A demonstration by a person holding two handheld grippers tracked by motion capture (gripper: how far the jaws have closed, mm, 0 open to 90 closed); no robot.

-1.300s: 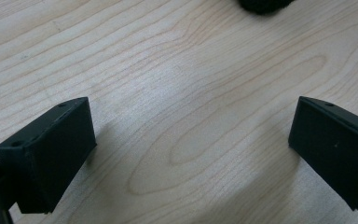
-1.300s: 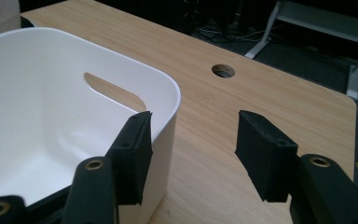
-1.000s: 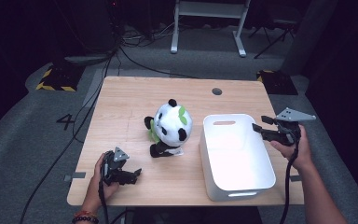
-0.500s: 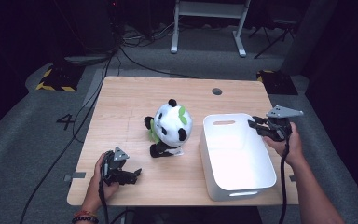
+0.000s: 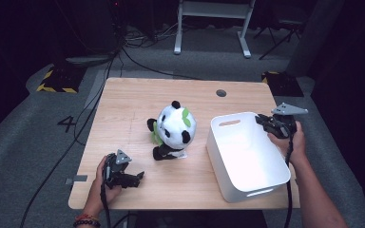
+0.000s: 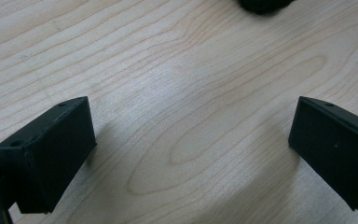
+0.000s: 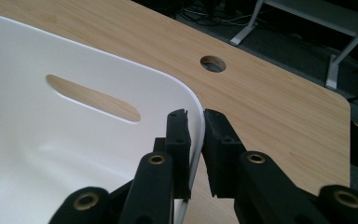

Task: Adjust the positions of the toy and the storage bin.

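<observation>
The left gripper [image 5: 135,176] rests low over the light wooden table [image 5: 138,95] at its near left corner, jaws wide apart with only bare wood between them. The right hand [image 5: 292,142] reaches forward from the near right edge. The right gripper [image 7: 196,140] has just been closing its jaws, and they now pinch the rim at the far right corner of the white plastic bin [image 5: 247,156]. A black and white plush panda [image 5: 173,130], partly cut off in the left gripper view, sits just left of the bin.

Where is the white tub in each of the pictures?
High view: the white tub sits at the right of the table, beside the plush panda.
Left gripper view: bare wood between the open jaws, no tub.
Right gripper view: its wall fills the left, rim pinched by the right gripper.
Shared landmark: the round table hole.
</observation>
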